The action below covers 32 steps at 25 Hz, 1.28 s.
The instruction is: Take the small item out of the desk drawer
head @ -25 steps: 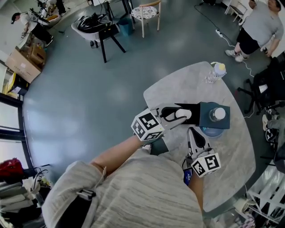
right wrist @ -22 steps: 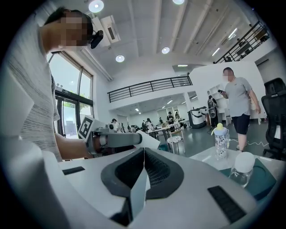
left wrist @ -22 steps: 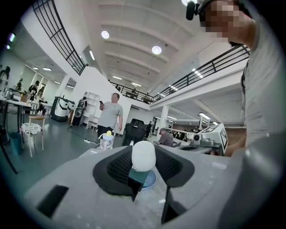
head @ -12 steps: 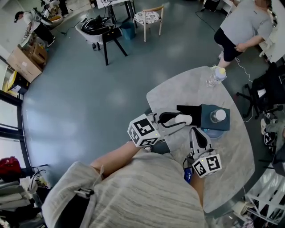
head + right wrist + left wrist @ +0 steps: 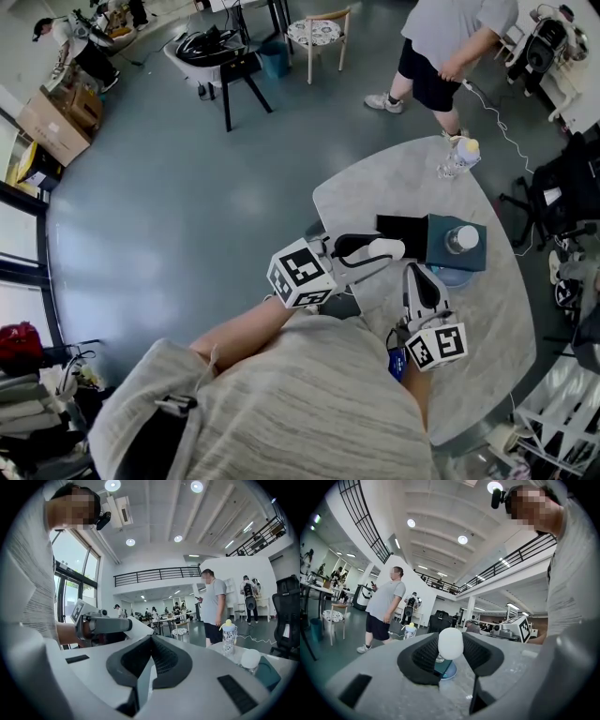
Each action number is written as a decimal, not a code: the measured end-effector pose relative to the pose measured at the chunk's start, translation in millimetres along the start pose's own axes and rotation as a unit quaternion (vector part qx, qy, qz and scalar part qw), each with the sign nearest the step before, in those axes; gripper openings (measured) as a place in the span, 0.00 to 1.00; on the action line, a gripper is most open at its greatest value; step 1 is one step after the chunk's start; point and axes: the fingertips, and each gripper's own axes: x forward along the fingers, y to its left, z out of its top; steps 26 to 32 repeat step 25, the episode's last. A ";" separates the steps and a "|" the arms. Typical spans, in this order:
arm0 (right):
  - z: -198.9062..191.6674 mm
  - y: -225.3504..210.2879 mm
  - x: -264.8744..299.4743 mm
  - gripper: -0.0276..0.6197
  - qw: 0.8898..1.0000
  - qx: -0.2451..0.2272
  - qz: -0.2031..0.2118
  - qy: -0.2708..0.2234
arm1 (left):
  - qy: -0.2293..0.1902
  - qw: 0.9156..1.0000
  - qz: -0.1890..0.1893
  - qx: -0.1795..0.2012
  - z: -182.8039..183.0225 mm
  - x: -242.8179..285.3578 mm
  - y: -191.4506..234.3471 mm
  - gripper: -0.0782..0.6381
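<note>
My left gripper [image 5: 382, 250] reaches over the grey table [image 5: 487, 328] and is shut on a small white rounded item [image 5: 387, 248]. In the left gripper view that item [image 5: 450, 643] sits gripped between the dark pads. Just beyond it a black drawer [image 5: 403, 225] stands pulled out of a teal desk box [image 5: 441, 251]. A white-capped bottle [image 5: 459, 239] stands on the box. My right gripper [image 5: 419, 274] points at the box from the near side, jaws together with nothing in them; its pads [image 5: 161, 660] meet at the tip.
A blue disc [image 5: 455, 277] lies under the teal box. A clear drink bottle [image 5: 457, 155] stands at the table's far edge, with a person [image 5: 441, 37] just behind it. A black chair [image 5: 553, 202] is at the right, a stool and chair across the floor.
My left gripper has drawn back a little from the open drawer, carrying the white item with it. The right gripper has barely shifted. The person behind the table has walked to the left.
</note>
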 end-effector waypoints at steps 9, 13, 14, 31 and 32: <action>-0.9 6.0 -6.1 0.06 1.000 -0.007 0.000 0.002 | -0.002 1.000 0.003 -0.003 -5.0 -3.5 -9.2 0.34; -2.0 7.8 -9.0 0.06 1.000 -0.008 -0.001 0.003 | -0.001 1.000 0.004 -0.003 -6.2 -5.9 -12.0 0.34; -2.5 8.6 -9.4 0.06 1.000 -0.008 0.000 0.003 | 0.000 1.000 0.005 -0.003 -6.5 -6.7 -12.3 0.34; -3.4 14.5 -10.6 0.06 1.000 -0.009 0.004 0.001 | 0.003 1.000 0.008 -0.001 -6.7 -11.4 -15.0 0.34; -3.4 14.5 -10.6 0.06 1.000 -0.009 0.004 0.001 | 0.003 1.000 0.008 -0.001 -6.7 -11.4 -15.0 0.34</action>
